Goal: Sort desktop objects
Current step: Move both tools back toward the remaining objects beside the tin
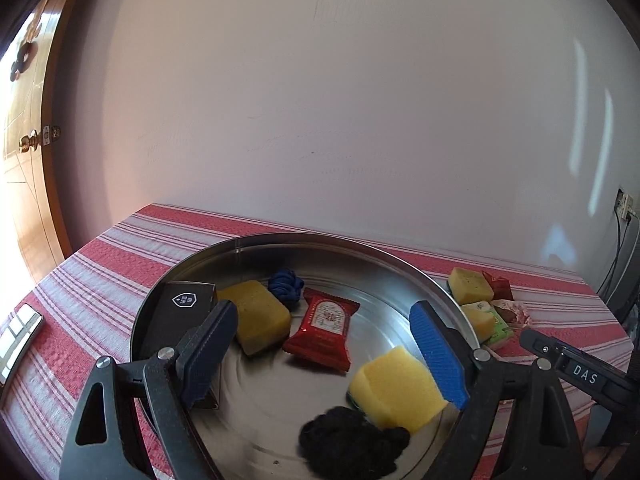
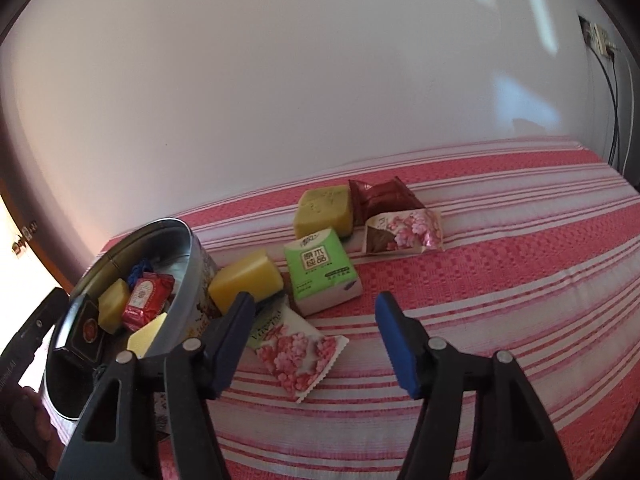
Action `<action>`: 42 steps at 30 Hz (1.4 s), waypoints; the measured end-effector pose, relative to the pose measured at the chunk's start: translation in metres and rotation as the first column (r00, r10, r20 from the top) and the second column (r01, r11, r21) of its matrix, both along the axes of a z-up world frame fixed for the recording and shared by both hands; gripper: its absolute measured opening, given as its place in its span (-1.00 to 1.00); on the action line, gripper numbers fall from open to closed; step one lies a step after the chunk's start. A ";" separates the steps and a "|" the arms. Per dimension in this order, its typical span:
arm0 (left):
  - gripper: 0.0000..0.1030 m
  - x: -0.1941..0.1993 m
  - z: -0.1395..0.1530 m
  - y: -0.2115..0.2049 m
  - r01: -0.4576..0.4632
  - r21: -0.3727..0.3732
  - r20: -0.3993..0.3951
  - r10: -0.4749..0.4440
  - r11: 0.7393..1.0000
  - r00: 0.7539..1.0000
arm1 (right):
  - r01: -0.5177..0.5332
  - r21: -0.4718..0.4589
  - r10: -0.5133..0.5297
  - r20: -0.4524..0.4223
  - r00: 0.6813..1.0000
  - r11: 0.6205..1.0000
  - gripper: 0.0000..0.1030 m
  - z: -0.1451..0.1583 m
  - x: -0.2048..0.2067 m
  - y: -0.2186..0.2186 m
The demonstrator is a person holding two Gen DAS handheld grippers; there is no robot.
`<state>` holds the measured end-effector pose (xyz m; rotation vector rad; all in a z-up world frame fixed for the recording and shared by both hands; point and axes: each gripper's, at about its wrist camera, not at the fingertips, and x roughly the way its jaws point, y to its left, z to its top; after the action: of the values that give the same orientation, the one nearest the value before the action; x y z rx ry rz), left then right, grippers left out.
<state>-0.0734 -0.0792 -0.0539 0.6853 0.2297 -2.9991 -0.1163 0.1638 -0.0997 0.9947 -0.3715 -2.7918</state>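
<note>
My left gripper [image 1: 323, 308] hangs open over a round metal tin [image 1: 280, 240]. In the tin lie a black box [image 1: 176, 308], a yellow sponge [image 1: 260, 316], a blue cord bundle [image 1: 285, 286], a red snack packet [image 1: 324, 328], a second yellow sponge [image 1: 396, 394] by the blue pad, and a black fuzzy bundle [image 1: 352, 440]. My right gripper [image 2: 314, 300] is open and low over the striped cloth. A floral packet [image 2: 298, 354] lies between its fingers, untouched. Past it sit a green tissue pack [image 2: 320, 272] and a yellow sponge [image 2: 246, 280].
Farther back on the red striped cloth [image 2: 500, 280] lie an olive-yellow sponge [image 2: 324, 210], a dark red packet [image 2: 384, 196] and another floral packet [image 2: 404, 232]. The tin [image 2: 192, 248] stands at the left. A phone [image 1: 20, 336] lies at the table's left edge, by the wall.
</note>
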 end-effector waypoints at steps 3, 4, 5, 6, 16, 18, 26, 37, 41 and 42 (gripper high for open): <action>0.73 0.002 0.002 0.017 0.075 -0.050 0.004 -0.074 0.996 0.997 | 0.053 0.022 -0.053 -0.012 0.999 0.998 0.09 0.003 0.000 0.012; 0.73 0.004 0.003 0.022 0.095 -0.065 0.001 -0.095 0.993 0.995 | 0.065 0.023 -0.065 -0.011 0.998 0.998 0.11 0.003 0.000 0.017; 0.73 0.006 0.005 0.028 0.114 -0.073 -0.002 -0.114 0.991 0.993 | 0.080 0.009 -0.080 -0.008 0.997 0.997 0.11 0.003 -0.002 0.025; 0.73 0.008 0.006 0.034 0.133 -0.072 -0.003 -0.134 0.988 0.991 | 0.095 -0.005 -0.095 -0.002 0.995 0.995 0.11 0.002 -0.003 0.033; 0.73 0.004 -0.002 0.074 0.239 -0.058 0.072 -0.235 0.969 0.969 | 0.149 -0.068 -0.143 0.077 0.987 0.987 0.13 -0.015 -0.019 0.079; 0.73 0.004 -0.007 0.085 0.256 -0.095 0.080 -0.249 0.962 0.965 | 0.113 -0.067 -0.108 0.075 0.991 0.991 0.13 -0.015 -0.019 0.072; 0.73 -0.009 -0.012 0.091 0.256 -0.096 0.114 -0.245 0.962 0.963 | -0.055 -0.031 0.057 0.082 0.995 0.998 0.13 -0.005 -0.034 0.033; 0.73 0.002 -0.022 0.094 0.337 -0.109 0.089 -0.329 0.935 0.940 | -0.264 -0.424 0.361 0.166 0.918 0.866 0.13 -0.015 -0.052 0.015; 0.73 0.018 -0.019 0.096 0.378 -0.133 0.048 -0.375 0.916 0.926 | -0.215 -0.558 0.411 0.253 0.876 0.801 0.13 -0.032 -0.069 0.008; 0.73 0.021 -0.018 0.096 0.384 -0.134 0.044 -0.381 0.914 0.923 | -0.197 -0.582 0.409 0.259 0.875 0.789 0.13 -0.035 -0.074 0.007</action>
<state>-0.0527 0.0171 -0.0719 0.8255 -0.1362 -3.3314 -0.1900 0.1709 -0.1348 1.2849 -0.8967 -2.0065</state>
